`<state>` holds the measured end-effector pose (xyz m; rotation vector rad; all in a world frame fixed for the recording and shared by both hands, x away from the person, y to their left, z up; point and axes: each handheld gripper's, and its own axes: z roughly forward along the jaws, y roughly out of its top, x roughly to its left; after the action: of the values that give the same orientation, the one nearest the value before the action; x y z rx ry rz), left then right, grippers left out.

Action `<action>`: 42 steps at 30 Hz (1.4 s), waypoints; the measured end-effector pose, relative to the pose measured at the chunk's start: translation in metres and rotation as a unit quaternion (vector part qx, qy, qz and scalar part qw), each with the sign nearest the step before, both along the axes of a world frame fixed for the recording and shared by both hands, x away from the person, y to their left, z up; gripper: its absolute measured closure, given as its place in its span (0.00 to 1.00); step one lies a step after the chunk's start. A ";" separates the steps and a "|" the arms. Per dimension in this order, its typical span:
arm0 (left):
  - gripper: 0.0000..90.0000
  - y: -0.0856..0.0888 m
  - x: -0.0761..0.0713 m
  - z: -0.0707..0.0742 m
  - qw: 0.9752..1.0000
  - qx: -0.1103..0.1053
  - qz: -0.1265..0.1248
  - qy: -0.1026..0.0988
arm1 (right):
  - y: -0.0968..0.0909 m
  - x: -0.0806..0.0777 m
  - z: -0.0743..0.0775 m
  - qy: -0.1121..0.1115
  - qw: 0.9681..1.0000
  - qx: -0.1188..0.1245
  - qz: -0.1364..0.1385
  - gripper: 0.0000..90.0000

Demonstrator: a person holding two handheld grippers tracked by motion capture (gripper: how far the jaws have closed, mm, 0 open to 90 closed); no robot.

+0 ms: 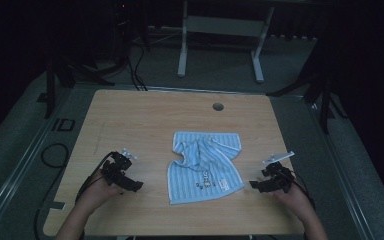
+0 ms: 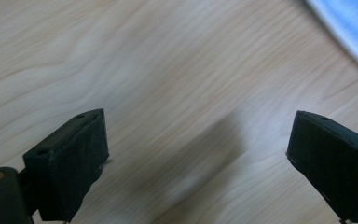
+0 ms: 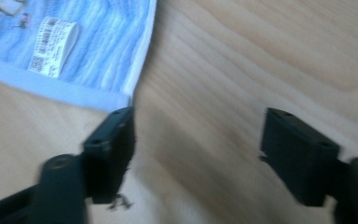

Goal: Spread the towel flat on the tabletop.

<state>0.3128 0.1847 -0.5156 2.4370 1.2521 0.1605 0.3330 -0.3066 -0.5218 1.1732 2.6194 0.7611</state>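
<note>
**Flanking a rumpled towel, two hand-held grippers stood open over a wooden table**

Lying near the middle of the pale wood-grain table (image 1: pixel 130 115), a light blue striped cloth towel (image 1: pixel 205 170) was spread partly flat, its far end bunched into folds and its near edge carrying a small printed white label (image 3: pixel 53 46). The left gripper (image 1: pixel 135 186), black and held in a person's left hand (image 1: pixel 97 192), sat well to the towel's left, its jaws set wide apart over bare wood with nothing between them. The right gripper (image 1: pixel 254 185), in the right hand (image 1: pixel 292 197), sat just off the towel's near right corner. Its jaws were also apart and gripped nothing; in the right gripper view, one black jaw stood close beside the towel's hemmed corner, over bare table. Neither gripper touched the fabric.
</note>
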 end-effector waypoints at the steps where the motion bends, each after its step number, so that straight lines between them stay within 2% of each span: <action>1: 0.06 -0.005 0.001 0.000 1.000 0.001 -0.009 0.002 | 0.003 0.002 -0.001 0.007 1.000 0.006 0.009 0.35; 3: 0.06 -0.016 0.003 0.001 1.000 0.005 -0.028 0.002 | 0.010 0.005 -0.001 0.007 1.000 0.008 0.018 0.46; 4: 0.09 -0.021 0.004 0.001 0.999 0.001 -0.037 0.005 | 0.013 0.008 -0.001 0.014 0.999 0.013 0.026 0.48; 6: 0.13 -0.030 0.007 0.003 0.999 0.000 -0.048 0.001 | 0.020 0.010 0.000 0.011 0.999 0.008 0.038 0.55; 7: 0.15 -0.035 0.008 0.005 0.999 0.001 -0.054 -0.003 | 0.024 0.012 0.001 0.010 0.999 0.008 0.046 0.56; 10: 0.18 -0.043 0.012 0.006 0.998 -0.004 -0.062 0.002 | 0.030 0.016 0.004 0.010 0.999 0.009 0.049 0.60; 11: 0.18 -0.049 0.013 0.008 0.998 -0.003 -0.070 -0.002 | 0.033 0.018 0.006 0.009 0.998 0.010 0.057 0.60; 12: 0.26 -0.053 0.015 0.010 0.997 -0.001 -0.076 -0.002 | 0.037 0.021 0.009 0.003 0.998 0.006 0.057 0.60; 13: 0.27 -0.058 0.018 0.011 0.997 0.000 -0.081 0.000 | 0.043 0.025 0.012 0.005 0.998 0.010 0.068 0.62; 15: 0.30 -0.068 0.024 0.016 0.996 0.008 -0.088 -0.006 | 0.045 0.027 0.014 0.000 0.998 0.007 0.069 0.62; 16: 0.33 -0.068 0.024 0.016 0.996 0.008 -0.088 -0.006 | 0.045 0.027 0.014 0.000 0.998 0.007 0.069 0.62; 17: 0.33 -0.082 0.030 0.023 0.995 0.010 -0.100 -0.011 | 0.057 0.034 0.020 -0.001 0.997 0.006 0.078 0.63; 19: 0.37 -0.092 0.036 0.028 0.995 -0.008 -0.102 -0.006 | 0.064 0.040 0.023 0.000 0.996 0.010 0.084 0.65; 21: 0.37 -0.103 0.040 0.031 0.994 0.005 -0.109 -0.016 | 0.071 0.044 0.026 -0.008 0.997 0.012 0.081 0.66; 22: 0.37 -0.110 0.043 0.032 0.993 0.015 -0.116 -0.016 | 0.075 0.048 0.027 -0.003 0.996 0.018 0.083 0.66; 23: 0.37 -0.116 0.045 0.032 0.993 0.014 -0.113 -0.016 | 0.080 0.051 0.027 -0.006 0.996 0.013 0.087 0.65; 24: 0.37 -0.121 0.048 0.031 0.992 0.019 -0.120 -0.015 | 0.084 0.055 0.027 -0.004 0.997 0.007 0.083 0.65; 29: 0.37 -0.137 0.059 0.027 0.992 0.027 -0.123 -0.009 | 0.093 0.070 0.026 0.006 0.997 0.008 0.077 0.64; 30: 0.37 -0.143 0.063 0.024 0.992 0.026 -0.121 -0.008 | 0.098 0.075 0.023 0.007 0.997 -0.002 0.075 0.62; 31: 0.37 -0.143 0.063 0.024 0.992 0.026 -0.121 -0.008 | 0.098 0.075 0.023 0.007 0.997 -0.002 0.075 0.62; 32: 0.37 -0.146 0.068 0.021 0.993 0.018 -0.113 -0.005 | 0.102 0.080 0.021 0.011 0.997 -0.004 0.078 0.59; 34: 0.37 -0.146 0.068 0.021 0.993 0.018 -0.113 -0.005 | 0.103 0.082 0.021 0.013 0.997 -0.008 0.075 0.59; 35: 0.37 -0.151 0.071 0.018 0.993 0.009 -0.114 0.003 | 0.103 0.082 0.021 0.013 0.997 -0.008 0.075 0.60; 36: 0.37 -0.154 0.071 0.017 0.993 0.012 -0.116 0.004 | 0.107 0.087 0.018 0.028 0.997 -0.002 0.077 0.59; 38: 0.37 -0.157 0.073 0.013 0.993 0.020 -0.118 0.008 | 0.111 0.091 0.014 0.035 0.997 -0.018 0.072 0.60; 40: 0.42 -0.159 0.074 0.010 0.992 0.008 -0.123 0.014 | 0.113 0.093 0.011 0.046 0.996 -0.008 0.082 0.60; 41: 0.49 -0.159 0.074 0.010 0.992 0.008 -0.123 0.014 | 0.113 0.093 0.011 0.046 0.996 -0.008 0.082 0.60; 42: 0.49 -0.161 0.073 0.009 0.991 0.009 -0.130 0.009 | 0.115 0.093 0.011 0.041 0.995 -0.007 0.088 0.62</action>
<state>0.3857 0.0235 -0.5070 2.5937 0.9314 0.0760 0.4257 -0.1920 -0.5107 1.0012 2.8203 0.7370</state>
